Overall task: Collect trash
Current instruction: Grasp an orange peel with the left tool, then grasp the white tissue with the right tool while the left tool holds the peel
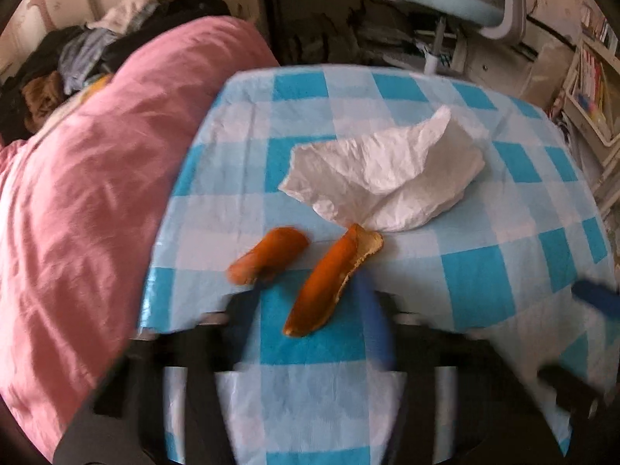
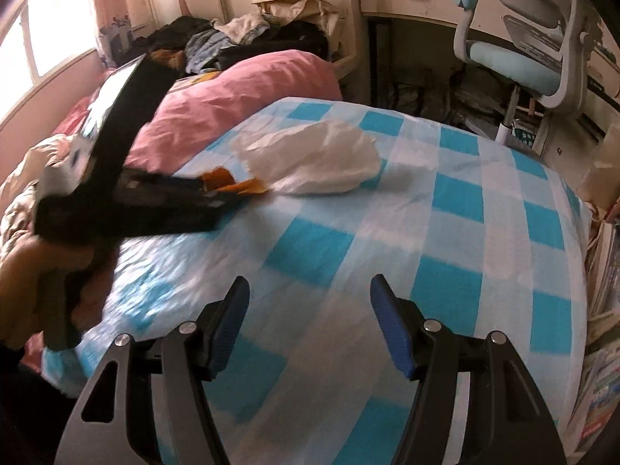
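Two orange peel pieces lie on a table with a blue-and-white checked cloth (image 1: 484, 283): a long one (image 1: 329, 283) and a smaller one (image 1: 267, 255) to its left. A crumpled white tissue (image 1: 391, 174) lies just behind them. My left gripper (image 1: 310, 294) is open, blurred, its jaws standing either side of the long peel. In the right wrist view the left gripper (image 2: 232, 193) reaches the peels (image 2: 232, 184) beside the tissue (image 2: 314, 159). My right gripper (image 2: 308, 290) is open and empty over the cloth (image 2: 445, 232).
A pink duvet (image 1: 85, 193) lies on the bed along the table's left side, with piled clothes (image 1: 77, 54) behind. A blue desk chair (image 2: 523, 54) stands beyond the table. Shelves with books (image 1: 589, 89) are at the right. The right gripper's blue finger (image 1: 596, 298) shows at right.
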`<control>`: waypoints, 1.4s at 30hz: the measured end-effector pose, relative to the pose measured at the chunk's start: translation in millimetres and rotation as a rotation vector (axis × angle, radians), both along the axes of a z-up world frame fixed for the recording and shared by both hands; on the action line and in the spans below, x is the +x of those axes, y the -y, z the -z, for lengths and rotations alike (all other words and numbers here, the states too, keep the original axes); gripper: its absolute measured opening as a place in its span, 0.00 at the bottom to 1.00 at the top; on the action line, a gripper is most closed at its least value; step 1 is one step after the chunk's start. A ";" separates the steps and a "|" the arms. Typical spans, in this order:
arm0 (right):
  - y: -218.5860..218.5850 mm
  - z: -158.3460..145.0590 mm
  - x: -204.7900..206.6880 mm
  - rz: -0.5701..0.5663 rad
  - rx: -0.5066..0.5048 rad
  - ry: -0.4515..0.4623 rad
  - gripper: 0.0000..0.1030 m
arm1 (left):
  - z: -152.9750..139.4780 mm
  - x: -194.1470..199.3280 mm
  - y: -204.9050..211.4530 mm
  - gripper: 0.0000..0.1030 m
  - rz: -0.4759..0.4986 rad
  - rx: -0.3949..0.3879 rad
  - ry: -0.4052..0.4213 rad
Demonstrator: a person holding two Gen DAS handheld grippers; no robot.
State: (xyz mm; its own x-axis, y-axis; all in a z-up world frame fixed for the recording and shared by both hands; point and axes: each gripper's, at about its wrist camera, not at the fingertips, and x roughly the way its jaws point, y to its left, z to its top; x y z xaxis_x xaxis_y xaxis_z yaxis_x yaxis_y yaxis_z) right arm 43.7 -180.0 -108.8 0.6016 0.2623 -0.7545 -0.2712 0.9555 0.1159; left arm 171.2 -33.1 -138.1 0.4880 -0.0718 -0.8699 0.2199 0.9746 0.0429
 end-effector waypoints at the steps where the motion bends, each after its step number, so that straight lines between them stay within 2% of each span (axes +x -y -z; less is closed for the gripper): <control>1: 1.4 2.1 7.1 0.004 0.000 -0.002 0.61 | 0.8 0.8 0.9 0.17 0.009 -0.005 0.001; 8: 7.6 10.5 50.3 0.037 0.097 -0.026 0.61 | -23.9 -4.3 0.5 0.14 0.068 -0.073 -0.005; 11: 4.4 13.1 68.4 0.054 0.116 -0.021 0.61 | -29.1 -6.1 -0.9 0.14 0.098 -0.068 -0.025; 13: 2.3 16.7 82.1 0.067 0.129 -0.027 0.61 | -30.3 -3.7 -6.2 0.14 0.076 -0.054 -0.021; 17: 0.0 25.9 102.3 0.081 0.162 -0.049 0.60 | -36.7 6.0 -31.4 0.14 -0.005 -0.104 -0.016; 18: -0.7 27.1 104.9 0.079 0.166 -0.052 0.56 | -38.9 7.6 -37.5 0.14 -0.028 -0.112 -0.009; 20: -2.0 26.8 108.2 0.053 0.182 -0.064 0.30 | -41.2 10.1 -46.2 0.14 -0.062 -0.124 0.000; 21: -2.5 27.3 107.4 0.039 0.181 -0.078 0.12 | -41.8 10.5 -48.5 0.14 -0.072 -0.124 0.003; 24: 0.9 25.4 98.8 0.008 0.166 -0.089 0.07 | -44.6 11.2 -51.8 0.14 -0.087 -0.131 0.010; 29: 16.0 4.8 58.5 -0.040 0.109 -0.066 0.07 | -55.6 3.2 -46.8 0.14 -0.062 -0.139 0.035; 34: 30.1 -11.6 17.9 -0.045 0.097 -0.054 0.07 | -62.2 -7.3 -40.6 0.14 -0.042 -0.145 0.044; 42: 47.2 -39.4 -31.3 -0.001 0.198 0.003 0.07 | -69.2 -32.3 -31.4 0.14 -0.006 -0.143 0.061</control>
